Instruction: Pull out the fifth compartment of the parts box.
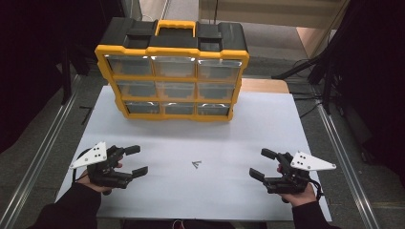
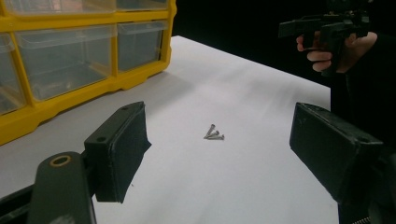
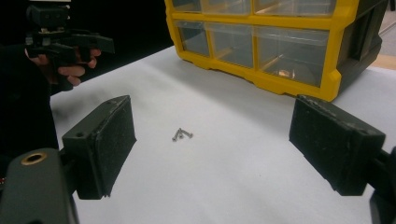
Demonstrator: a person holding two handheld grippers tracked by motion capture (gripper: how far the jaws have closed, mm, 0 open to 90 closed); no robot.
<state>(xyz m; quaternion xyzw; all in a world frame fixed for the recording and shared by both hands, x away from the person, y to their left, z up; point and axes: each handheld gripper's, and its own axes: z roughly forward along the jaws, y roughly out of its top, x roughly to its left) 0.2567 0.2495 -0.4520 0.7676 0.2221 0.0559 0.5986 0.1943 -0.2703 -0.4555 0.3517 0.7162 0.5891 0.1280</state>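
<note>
- White tabletop (image 1: 157, 191) carries a yellow-and-black drawer box (image 1: 173, 71) at the far side, standing upright, nine clear drawers facing the person, yellow handle on top.
- Small cluster of screws (image 1: 196, 164) lies on the bare tabletop, near its middle, between the two hand-held grippers and well apart from the drawer box. Nothing stands between either gripper and the screws.
- One lower drawer, seen in the right gripper view, holds a small brownish item; too blurred to identify.
- No readable writing or brand on the box or grippers.
- Left hand-held gripper (image 1: 136, 160): held low over the near-left of the tabletop, jaws pointing inward toward the centre, spread wide, nothing between them.
- Right hand-held gripper (image 1: 261, 163): held low at the near-right, jaws pointing inward toward the centre, also spread wide and holding nothing.
- Grey three-cornered plates face upward on both.
</note>
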